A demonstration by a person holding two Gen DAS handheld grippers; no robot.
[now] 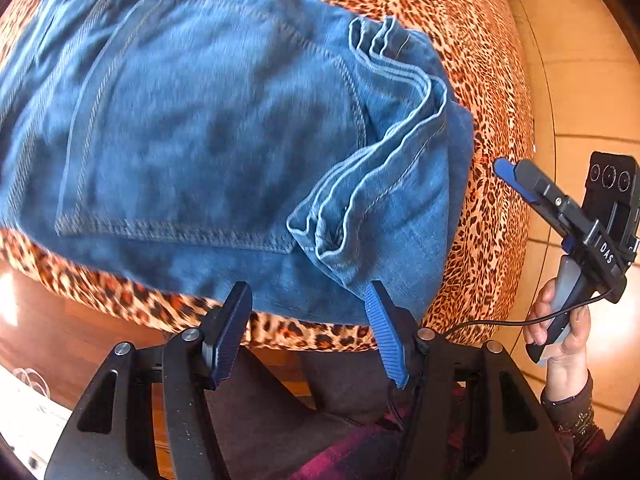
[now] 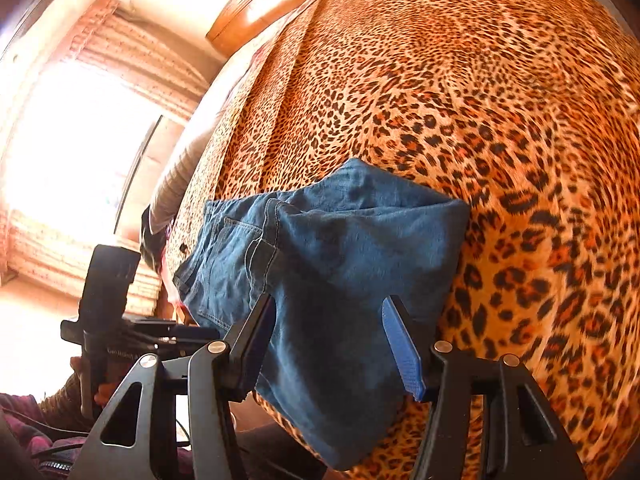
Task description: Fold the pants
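Blue denim pants (image 1: 208,136) lie folded into a compact stack on a leopard-print bed cover (image 1: 480,40), back pocket up, leg hems bunched on top at the right (image 1: 384,128). My left gripper (image 1: 308,292) is open just above the near edge of the stack, holding nothing. The pants also show in the right wrist view (image 2: 344,264). My right gripper (image 2: 328,304) is open with its fingers straddling the near corner of the stack. The right gripper also shows in the left wrist view (image 1: 516,180), off the bed's right side.
The bed cover (image 2: 480,100) stretches far beyond the pants. Tiled floor (image 1: 580,80) lies to the right of the bed. A bright window (image 2: 72,152) and a wooden headboard (image 2: 264,4) stand at the far end. The left gripper's body (image 2: 108,304) shows at lower left.
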